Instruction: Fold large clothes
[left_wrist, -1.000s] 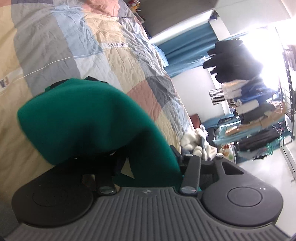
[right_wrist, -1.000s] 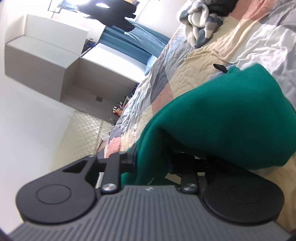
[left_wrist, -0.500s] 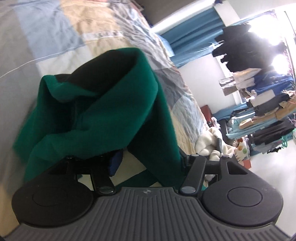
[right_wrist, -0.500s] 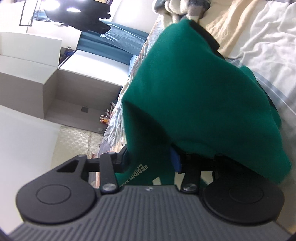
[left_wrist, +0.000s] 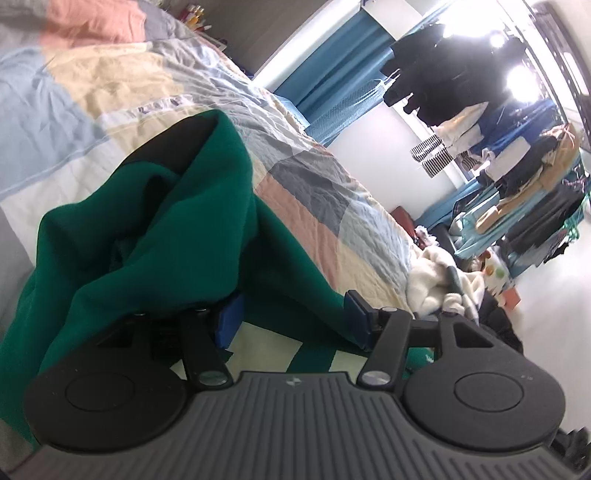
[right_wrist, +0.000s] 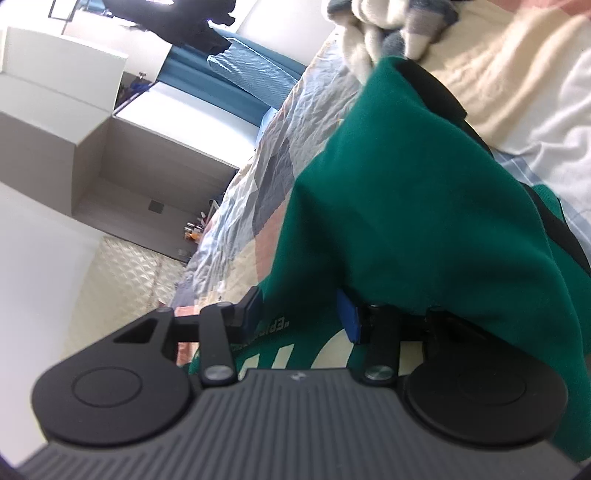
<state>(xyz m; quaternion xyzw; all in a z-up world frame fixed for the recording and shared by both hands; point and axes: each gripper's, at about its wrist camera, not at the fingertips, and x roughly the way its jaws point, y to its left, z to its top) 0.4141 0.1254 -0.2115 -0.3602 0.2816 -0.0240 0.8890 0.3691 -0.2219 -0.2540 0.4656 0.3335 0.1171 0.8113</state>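
Patchwork bed quilt (left_wrist: 122, 77), wide bare stretch beyond garment. Green sweatshirt (left_wrist: 177, 229) heaped on quilt near its edge, folds draped over both tools. White fleece pile (left_wrist: 439, 280) at bed edge. Left gripper (left_wrist: 291, 317) released, jaws apart, cloth between. Right gripper (right_wrist: 301, 314) likewise released, pads clear of cloth.

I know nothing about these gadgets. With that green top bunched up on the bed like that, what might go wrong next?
1. The green top drapes over both open grippers; pulling back could snag it and undo the fold.
2. It lies in a rumpled heap, so the fold may set crooked.
3. The white fluffy garment lies close behind; a sweep might drag it along.
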